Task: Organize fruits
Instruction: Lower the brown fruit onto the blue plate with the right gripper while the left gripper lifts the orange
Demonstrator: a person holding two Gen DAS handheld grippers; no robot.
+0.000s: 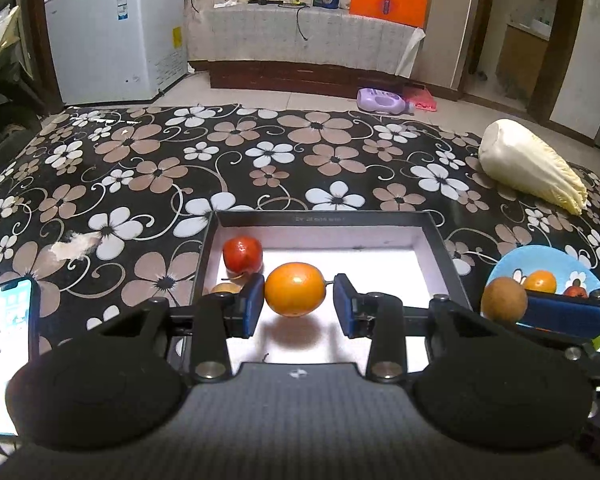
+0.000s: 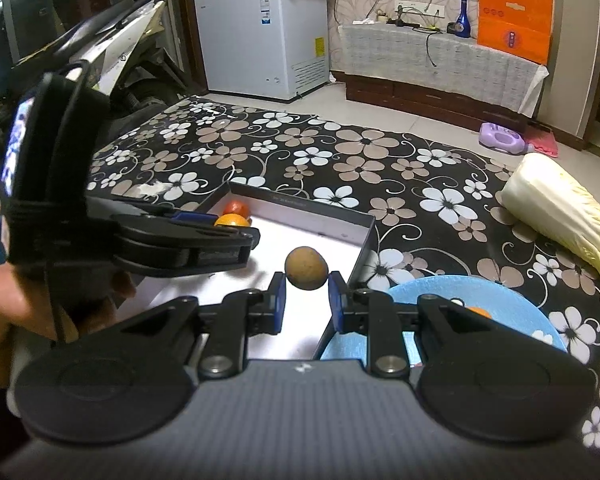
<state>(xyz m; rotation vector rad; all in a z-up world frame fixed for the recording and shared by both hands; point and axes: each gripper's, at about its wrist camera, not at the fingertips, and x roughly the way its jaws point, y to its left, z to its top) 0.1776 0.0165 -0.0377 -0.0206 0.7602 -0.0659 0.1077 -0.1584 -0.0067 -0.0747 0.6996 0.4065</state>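
No readable writing anywhere; the print on the box rim is too tiny. The left gripper (image 1: 300, 305) pinches a smooth, glossy orange (image 1: 295, 289) by its stem end above the white-floored, dark-walled box (image 1: 440, 256), near a red apple (image 1: 242, 255). The right gripper (image 2: 307, 301) clamps a matte brown kiwi (image 2: 306, 267) near the box's right wall, beside the blue plate (image 2: 512, 312).

The left gripper (image 1: 299, 304) holds an orange (image 1: 295, 289) above the box (image 1: 444, 256), near its front edge.
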